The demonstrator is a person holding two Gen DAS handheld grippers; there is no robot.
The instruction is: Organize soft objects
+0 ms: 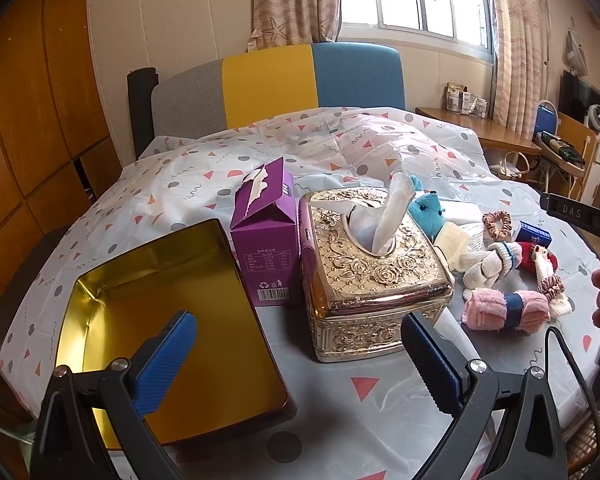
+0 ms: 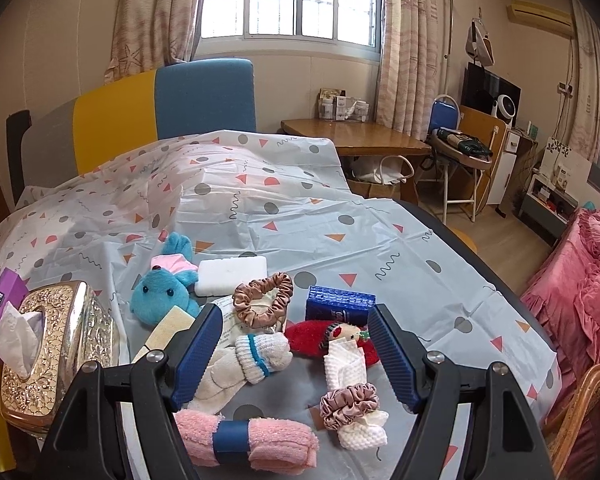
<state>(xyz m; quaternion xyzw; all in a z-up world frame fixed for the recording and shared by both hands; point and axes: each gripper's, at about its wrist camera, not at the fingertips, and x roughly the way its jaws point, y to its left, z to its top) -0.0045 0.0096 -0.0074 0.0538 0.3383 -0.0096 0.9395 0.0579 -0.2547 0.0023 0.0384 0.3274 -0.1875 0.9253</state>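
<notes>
Soft things lie in a cluster on the patterned tablecloth: a blue plush toy (image 2: 162, 292), a rolled pink towel with a blue band (image 2: 246, 434), white socks (image 2: 246, 364), a brown scrunchie (image 2: 264, 298), a pink scrunchie (image 2: 348, 402), a red doll (image 2: 332, 336) and a white sponge (image 2: 231, 276). My right gripper (image 2: 294, 354) is open and empty, just above the socks and doll. My left gripper (image 1: 300, 360) is open and empty, between the open gold tin (image 1: 172, 320) and the gold tissue box (image 1: 376, 276). The towel also shows in the left wrist view (image 1: 506, 308).
A purple tissue carton (image 1: 266, 240) stands behind the tin. A small blue box (image 2: 340, 304) lies among the soft things. A chair back (image 1: 276, 84) stands behind the table. A wooden desk (image 2: 356, 136) and a pink bed (image 2: 580, 280) are to the right.
</notes>
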